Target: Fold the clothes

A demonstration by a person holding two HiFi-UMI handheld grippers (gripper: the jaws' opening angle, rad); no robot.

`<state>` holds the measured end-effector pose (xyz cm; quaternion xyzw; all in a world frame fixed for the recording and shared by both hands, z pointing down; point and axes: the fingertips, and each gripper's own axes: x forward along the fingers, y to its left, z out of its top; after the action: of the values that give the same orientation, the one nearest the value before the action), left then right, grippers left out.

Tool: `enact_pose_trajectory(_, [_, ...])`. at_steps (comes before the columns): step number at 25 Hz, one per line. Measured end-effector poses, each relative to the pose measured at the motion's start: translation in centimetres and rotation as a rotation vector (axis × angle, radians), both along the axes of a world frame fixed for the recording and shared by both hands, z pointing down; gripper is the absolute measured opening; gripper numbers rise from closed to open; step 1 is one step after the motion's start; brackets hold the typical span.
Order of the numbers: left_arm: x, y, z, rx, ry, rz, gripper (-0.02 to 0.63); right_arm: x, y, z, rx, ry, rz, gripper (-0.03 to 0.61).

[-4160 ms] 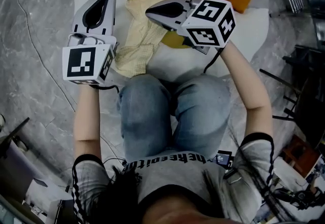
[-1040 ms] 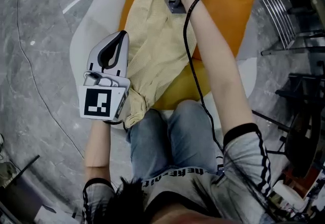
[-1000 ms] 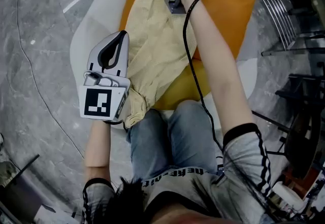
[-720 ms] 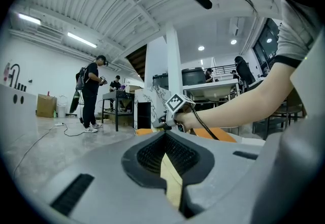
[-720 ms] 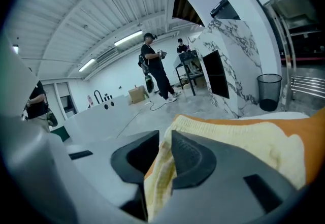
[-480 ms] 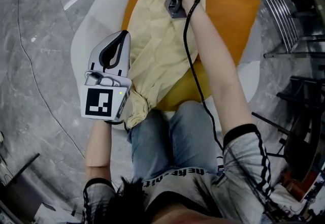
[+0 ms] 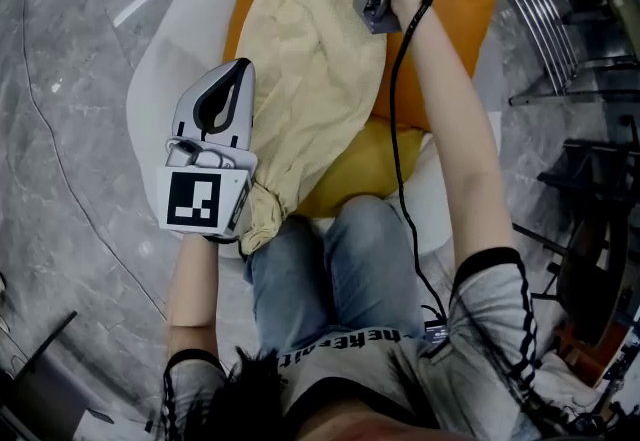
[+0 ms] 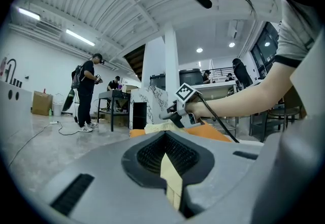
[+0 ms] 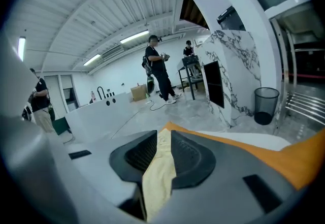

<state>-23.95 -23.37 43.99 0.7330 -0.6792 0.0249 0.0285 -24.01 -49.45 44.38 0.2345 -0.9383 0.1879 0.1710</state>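
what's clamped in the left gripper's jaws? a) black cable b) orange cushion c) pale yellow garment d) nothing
c: the left gripper view shows its jaws closed on a strip of the pale yellow garment.

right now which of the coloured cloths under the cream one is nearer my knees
The mustard-yellow cloth, just beyond the knees; the orange cloth lies farther off.
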Motion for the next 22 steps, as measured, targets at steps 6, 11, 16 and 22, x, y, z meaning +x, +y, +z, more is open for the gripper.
enact_pose_trajectory(6, [1.0,-1.0,-0.5,0.013,0.008,0.018,0.005,4.4,-1.6,0.8,0.038,0.053,0.062,0.080])
enact_pose_trajectory(11, [1.8,-3.0,-1.1,0.008,-0.011,0.043,0.005,6.6,-1.9,1.7,0.032,0.047,0.087,0.080])
enact_pose_trajectory(16, [2.9,-5.4,-3.2,0.052,-0.033,0.082,0.005,7.6,-1.5,1.8,0.059,0.058,0.065,0.080])
enact_pose_trajectory(22, [3.6,-7.5,-4.8,0.071,-0.032,0.120,0.005,9.5,-1.8,2.5,0.068,0.076,0.072,0.080])
